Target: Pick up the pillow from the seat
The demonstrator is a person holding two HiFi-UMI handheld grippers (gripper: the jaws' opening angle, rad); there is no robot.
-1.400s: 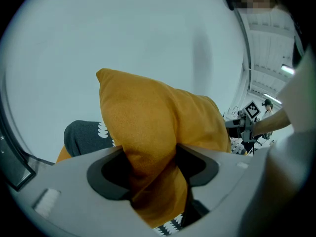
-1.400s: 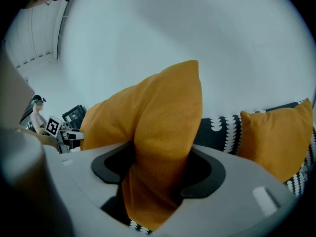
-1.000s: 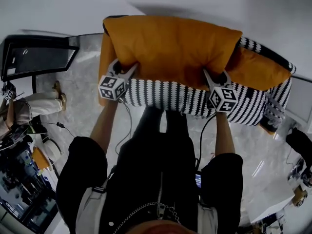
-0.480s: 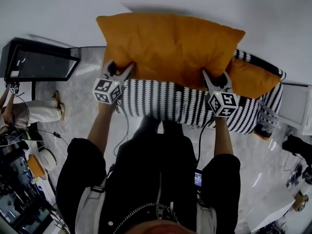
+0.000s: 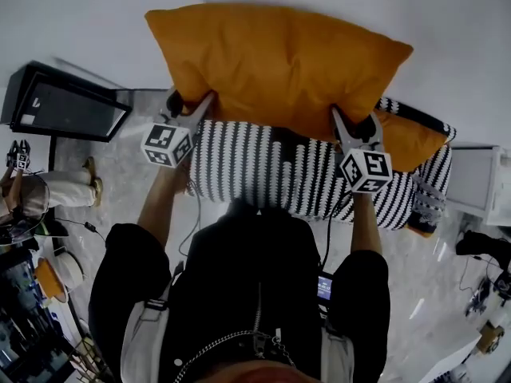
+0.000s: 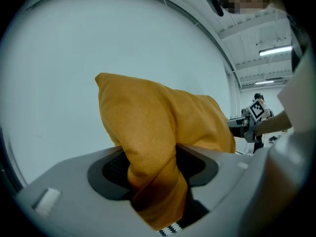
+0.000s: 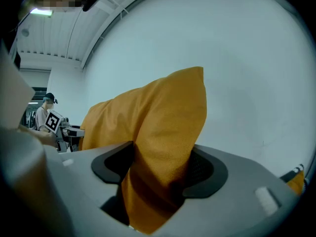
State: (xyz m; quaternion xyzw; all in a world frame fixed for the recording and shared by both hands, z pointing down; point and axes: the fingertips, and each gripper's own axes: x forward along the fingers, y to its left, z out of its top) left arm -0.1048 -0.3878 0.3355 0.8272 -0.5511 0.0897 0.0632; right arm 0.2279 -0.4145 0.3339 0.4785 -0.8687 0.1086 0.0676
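A big orange pillow (image 5: pixel 275 66) hangs in the air above the black-and-white striped seat (image 5: pixel 271 170), lifted clear of it. My left gripper (image 5: pixel 196 112) is shut on the pillow's lower left edge, my right gripper (image 5: pixel 351 128) on its lower right edge. In the left gripper view the orange pillow (image 6: pixel 158 132) is pinched between the two dark pads, and the right gripper view shows the pillow (image 7: pixel 163 142) squeezed the same way. A second orange pillow (image 5: pixel 407 140) still lies on the seat at the right.
A dark framed panel (image 5: pixel 68 106) stands on the marble floor at the left. A white cabinet (image 5: pixel 471 180) is at the right of the seat. A seated person (image 5: pixel 44 190) and cluttered gear are at the far left. A white wall is behind the seat.
Both grippers have risen with the pillow. It has come up off the striped seat, and more of the seat shows beneath it.
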